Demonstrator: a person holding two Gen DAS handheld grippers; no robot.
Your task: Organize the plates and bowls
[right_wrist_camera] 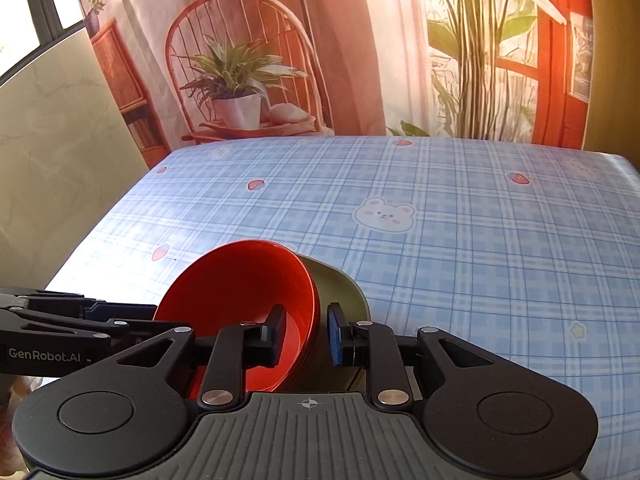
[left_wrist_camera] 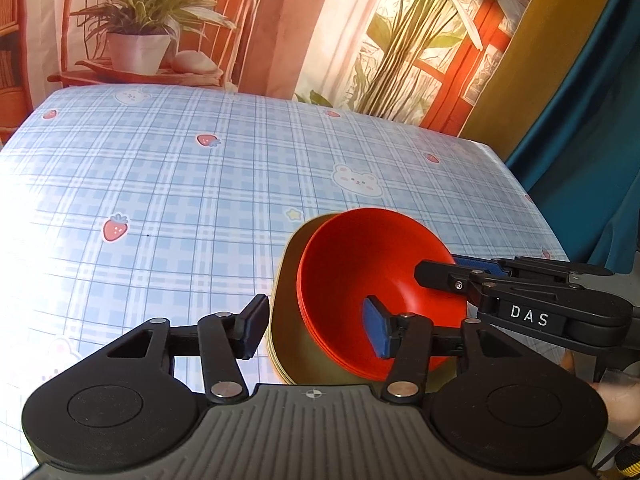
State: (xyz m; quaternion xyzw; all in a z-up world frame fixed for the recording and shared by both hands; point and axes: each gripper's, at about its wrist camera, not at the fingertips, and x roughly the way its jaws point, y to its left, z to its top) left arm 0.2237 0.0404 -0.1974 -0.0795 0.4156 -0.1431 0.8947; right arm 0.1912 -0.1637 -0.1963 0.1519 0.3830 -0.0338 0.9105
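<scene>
My left gripper point(left_wrist_camera: 316, 326) is spread, straddling the rim of the red bowls point(left_wrist_camera: 372, 288) stacked on the green plates point(left_wrist_camera: 288, 320) (near worktop point(left_wrist_camera: 200, 200) edge); my right gripper point(right_wrist_camera: 306, 336) also gapes, astride their opposite rim.

Before you lies the desk point(left_wrist_camera: 160, 184), covered by a blue plaid cloth point(right_wrist_camera: 460, 264) printed with strawberries point(left_wrist_camera: 115, 228), white bear faces point(right_wrist_camera: 384, 213) and a small yellow star point(right_wrist_camera: 577, 330). Behind the desk's far edge you face a hanging backdrop point(right_wrist_camera: 360, 40) printed with a rattan chair point(right_wrist_camera: 240, 60), a potted plant point(left_wrist_camera: 138, 28) in a white pot on the chair's seat, pale curtains, tall green stalks and a red window frame point(right_wrist_camera: 554, 60). In the left wrist view you see a teal curtain point(left_wrist_camera: 592, 120) at the right. In the right wrist view, a pale marbled wall panel point(right_wrist_camera: 52, 152) stands at the left under a dark-framed window point(right_wrist_camera: 36, 4).
</scene>
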